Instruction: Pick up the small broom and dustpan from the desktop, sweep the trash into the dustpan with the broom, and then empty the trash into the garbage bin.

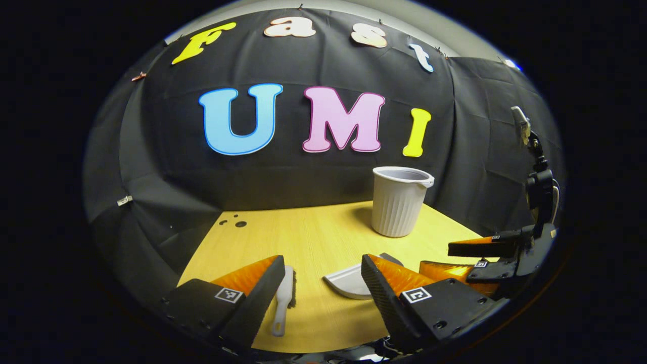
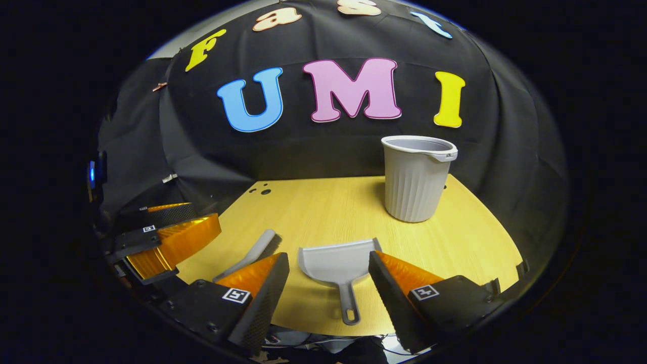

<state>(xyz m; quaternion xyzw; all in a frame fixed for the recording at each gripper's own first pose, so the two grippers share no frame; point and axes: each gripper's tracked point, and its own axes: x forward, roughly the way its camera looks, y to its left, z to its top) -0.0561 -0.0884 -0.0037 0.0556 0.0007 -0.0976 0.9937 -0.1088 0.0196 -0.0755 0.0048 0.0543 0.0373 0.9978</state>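
Note:
The small white broom (image 1: 284, 298) lies flat on the wooden desktop (image 1: 323, 227), just inside my left gripper's left finger. My left gripper (image 1: 322, 260) is open and holds nothing. To its right lies the grey dustpan (image 1: 349, 280), partly hidden behind the right finger. In the right gripper view the dustpan (image 2: 336, 263) lies between the fingers of my open right gripper (image 2: 327, 257), handle toward the camera, untouched. The broom (image 2: 252, 253) lies left of it. The ribbed grey garbage bin (image 2: 417, 177) stands upright at the back right.
A few small dark specks (image 1: 237, 222) sit at the desktop's far left corner. The black cloth wall closes off the back and both sides. The right gripper (image 1: 485, 258) hovers at the table's right edge, and the left gripper (image 2: 167, 237) at its left edge.

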